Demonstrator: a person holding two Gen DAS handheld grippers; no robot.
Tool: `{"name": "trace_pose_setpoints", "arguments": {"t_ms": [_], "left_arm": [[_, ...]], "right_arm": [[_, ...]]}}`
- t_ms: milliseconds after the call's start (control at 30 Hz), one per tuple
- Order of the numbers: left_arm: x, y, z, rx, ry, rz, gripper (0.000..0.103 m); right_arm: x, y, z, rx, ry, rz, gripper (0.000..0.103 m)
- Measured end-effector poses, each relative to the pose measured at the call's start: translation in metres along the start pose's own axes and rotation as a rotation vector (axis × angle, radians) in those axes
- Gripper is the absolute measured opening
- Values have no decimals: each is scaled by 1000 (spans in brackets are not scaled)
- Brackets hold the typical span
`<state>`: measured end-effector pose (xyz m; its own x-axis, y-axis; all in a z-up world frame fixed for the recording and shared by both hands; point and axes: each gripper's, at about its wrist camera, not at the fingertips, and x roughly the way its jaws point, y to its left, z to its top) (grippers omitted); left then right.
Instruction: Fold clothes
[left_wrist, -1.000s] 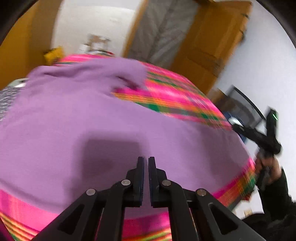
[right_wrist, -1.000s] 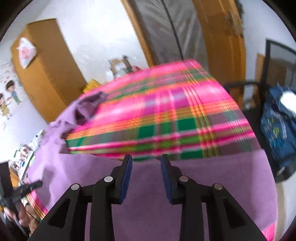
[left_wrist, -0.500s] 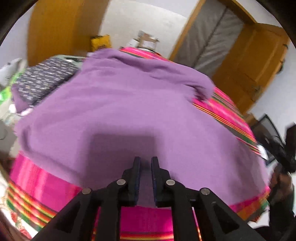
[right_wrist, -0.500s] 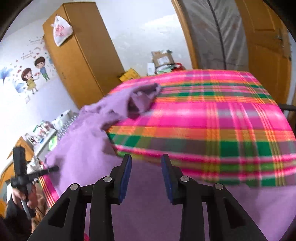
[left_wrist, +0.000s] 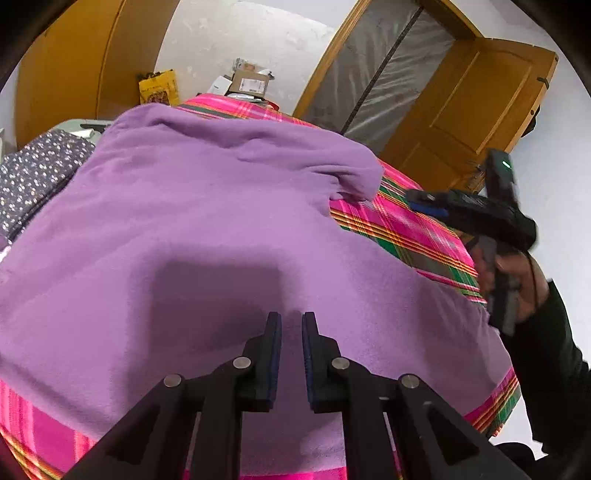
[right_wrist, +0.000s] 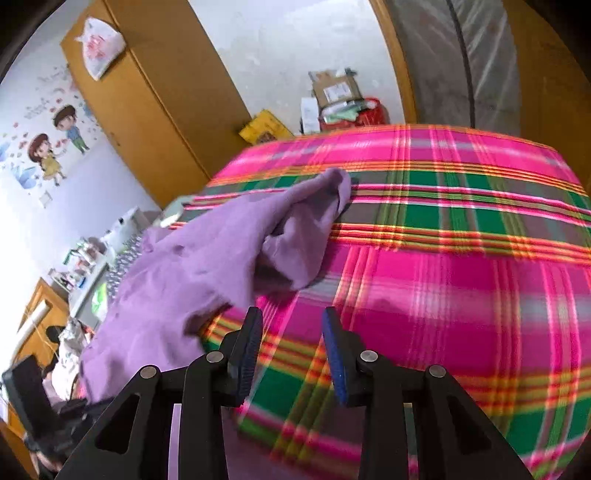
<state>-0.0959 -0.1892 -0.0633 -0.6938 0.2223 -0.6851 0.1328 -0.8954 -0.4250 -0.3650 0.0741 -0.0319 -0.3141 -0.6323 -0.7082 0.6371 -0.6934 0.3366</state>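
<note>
Left wrist view: left gripper (left_wrist: 291, 325) narrowly parted, empty above soft purple fleece garment (left_wrist: 192, 229); right gripper (right_wrist: 291, 332) wide apart, empty over pink-green plaid cloth (right_wrist: 461, 280).

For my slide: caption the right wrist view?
Open right gripper above plaid cloth, beside purple garment.

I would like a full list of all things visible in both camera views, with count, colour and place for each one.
garment: one, purple, spread over the plaid cloth, sleeve end bunched
plaid cloth: one, pink, green and orange, covering the surface
wardrobe: one, brown wood, by the far wall
door: one, brown wood, open, far right
cardboard box: one, brown, behind the surface
yellow bag: one, by the wall
dotted fabric: one, dark, far left
left gripper: black, slightly open, over the garment
right gripper: black, open, over the plaid cloth
</note>
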Motion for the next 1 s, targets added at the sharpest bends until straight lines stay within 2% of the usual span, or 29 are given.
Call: {"name": "trace_pose_setpoints", "arguments": {"t_ms": [267, 300, 333, 367, 400, 600, 767, 867, 967, 1000], "left_arm": [[5, 3, -7, -14, 28, -27, 10], [5, 4, -7, -16, 30, -29, 10], [5, 4, -7, -17, 31, -30, 10], [4, 5, -6, -19, 32, -32, 11], [4, 5, -6, -21, 33, -32, 10], [0, 4, -6, -18, 31, -27, 10], [-5, -1, -8, -10, 19, -30, 10], [-11, -5, -10, -5, 6, -40, 10], [-16, -8, -12, 2, -3, -48, 10], [-17, -9, -13, 6, -6, -49, 11]], "right_arm": [[52, 4, 31, -71, 56, -3, 34], [54, 5, 32, -73, 54, 3, 28], [56, 7, 32, -80, 54, 3, 12], [56, 8, 32, -83, 53, -3, 7], [55, 9, 31, -84, 52, -11, 7], [11, -1, 36, -97, -21, -67, 5], [-42, -8, 40, -146, -111, -212, 2], [-76, -21, 40, -113, -158, -242, 2], [-81, -26, 32, -89, -124, -220, 6], [-78, -25, 30, -90, -110, -206, 11]]}}
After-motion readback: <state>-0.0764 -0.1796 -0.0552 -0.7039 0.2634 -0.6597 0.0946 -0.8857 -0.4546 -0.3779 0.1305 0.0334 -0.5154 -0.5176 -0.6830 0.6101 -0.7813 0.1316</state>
